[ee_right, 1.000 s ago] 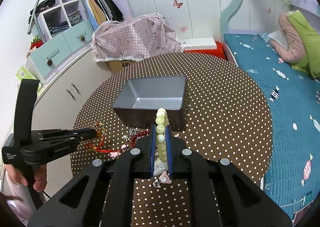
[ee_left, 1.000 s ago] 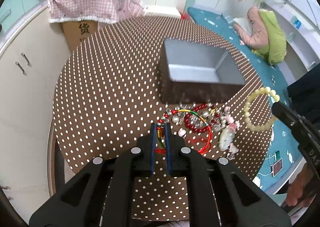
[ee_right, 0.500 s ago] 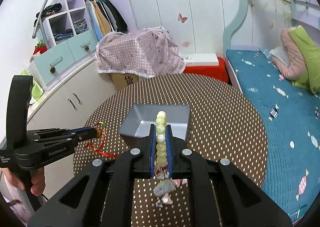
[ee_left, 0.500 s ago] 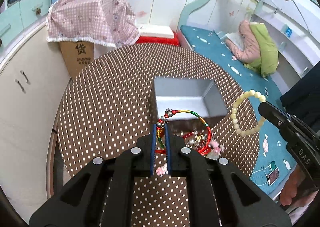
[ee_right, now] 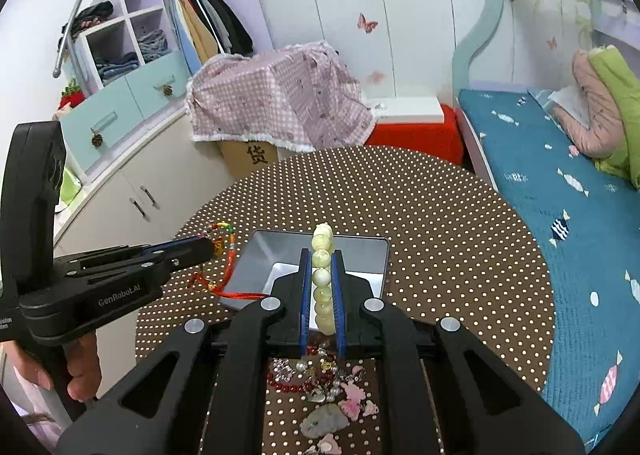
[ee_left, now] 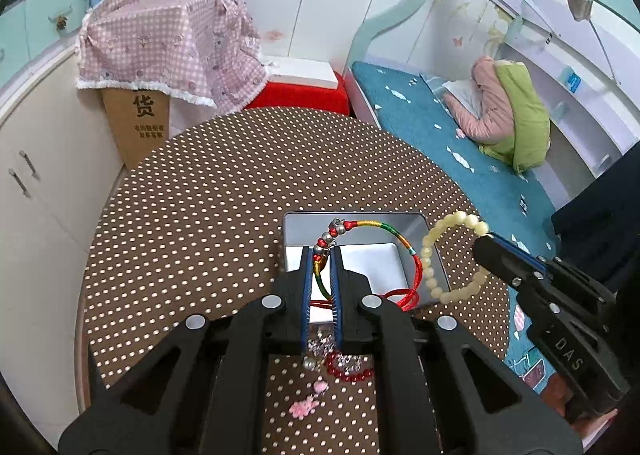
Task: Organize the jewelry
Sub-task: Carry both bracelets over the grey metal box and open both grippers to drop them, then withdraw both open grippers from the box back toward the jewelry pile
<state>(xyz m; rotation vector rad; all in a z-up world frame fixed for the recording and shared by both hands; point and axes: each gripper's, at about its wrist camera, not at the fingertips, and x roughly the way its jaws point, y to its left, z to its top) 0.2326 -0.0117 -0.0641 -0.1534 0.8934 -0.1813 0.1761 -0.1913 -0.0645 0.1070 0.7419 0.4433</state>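
Gingham-draped carton (ee_left: 136,127), teal bed (ee_right: 560,191)

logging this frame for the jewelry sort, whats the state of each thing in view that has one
left tongs: shut on the cord bracelet
cord bracelet: lifted, hanging over the tin
right tongs: shut on the bead bracelet
bead bracelet: lifted, held upright above the tin
tin: open, no lid, nothing seen inside
jewelry pile: loose and tangled on the table, in front of the tin

Matt grey metal tray (ee_left: 424,225), glossy pale bead bracelet (ee_left: 430,255), woven cord bracelet (ee_left: 384,229), dotted tablecloth (ee_left: 220,215)
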